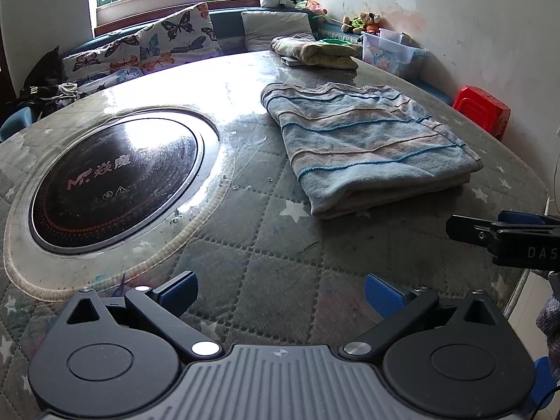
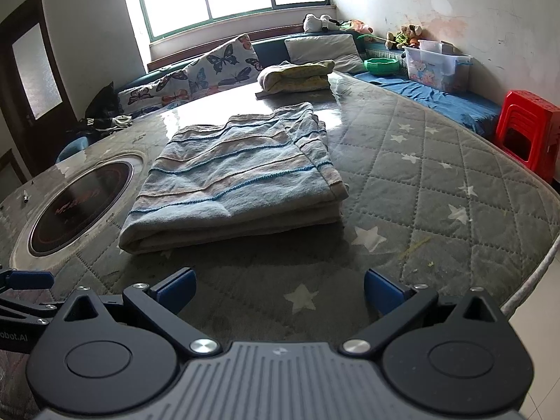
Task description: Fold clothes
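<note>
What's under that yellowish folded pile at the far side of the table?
A flat grey object pokes out from beneath the yellowish folded pile, lying on the table. Only its edge shows; the rest is covered, so I cannot tell what it is.

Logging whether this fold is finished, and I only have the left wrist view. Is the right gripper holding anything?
Observer: No. The right gripper is open and empty, just short of the striped towel.
Operator: How does the towel's right-hand edge look from that side?
Observer: A narrow flap is folded back over the top along that edge.
Operator: Anything on the room's left that I can't see?
Observer: A dark door with a frosted pane.
</note>
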Motion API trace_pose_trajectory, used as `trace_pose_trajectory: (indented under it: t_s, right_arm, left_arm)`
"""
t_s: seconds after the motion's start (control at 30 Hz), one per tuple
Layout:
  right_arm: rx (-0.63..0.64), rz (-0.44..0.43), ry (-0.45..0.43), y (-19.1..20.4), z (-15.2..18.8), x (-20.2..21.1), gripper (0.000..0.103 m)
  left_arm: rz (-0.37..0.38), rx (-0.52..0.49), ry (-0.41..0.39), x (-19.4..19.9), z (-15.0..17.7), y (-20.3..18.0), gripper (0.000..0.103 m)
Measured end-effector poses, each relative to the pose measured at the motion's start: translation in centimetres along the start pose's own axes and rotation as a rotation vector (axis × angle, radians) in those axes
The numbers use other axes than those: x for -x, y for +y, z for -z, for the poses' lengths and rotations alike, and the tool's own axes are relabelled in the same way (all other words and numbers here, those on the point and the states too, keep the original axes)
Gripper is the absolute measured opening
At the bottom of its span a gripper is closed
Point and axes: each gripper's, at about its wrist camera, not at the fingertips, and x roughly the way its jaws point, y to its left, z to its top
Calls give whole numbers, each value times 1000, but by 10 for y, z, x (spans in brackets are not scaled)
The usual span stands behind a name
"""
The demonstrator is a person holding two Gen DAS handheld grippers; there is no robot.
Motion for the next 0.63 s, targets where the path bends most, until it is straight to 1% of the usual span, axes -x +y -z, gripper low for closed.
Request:
trace_pose_trajectory:
  t_s: [0.27, 0.63]
  right_arm:
    - [3, 2, 0, 0, -3, -4, 103]
    - [12, 5, 2, -1, -10, -11, 103]
  left_arm:
    - [4, -4, 14, -6, -4, -2, 103]
    - [3, -7, 13, -12, -12, -2, 103]
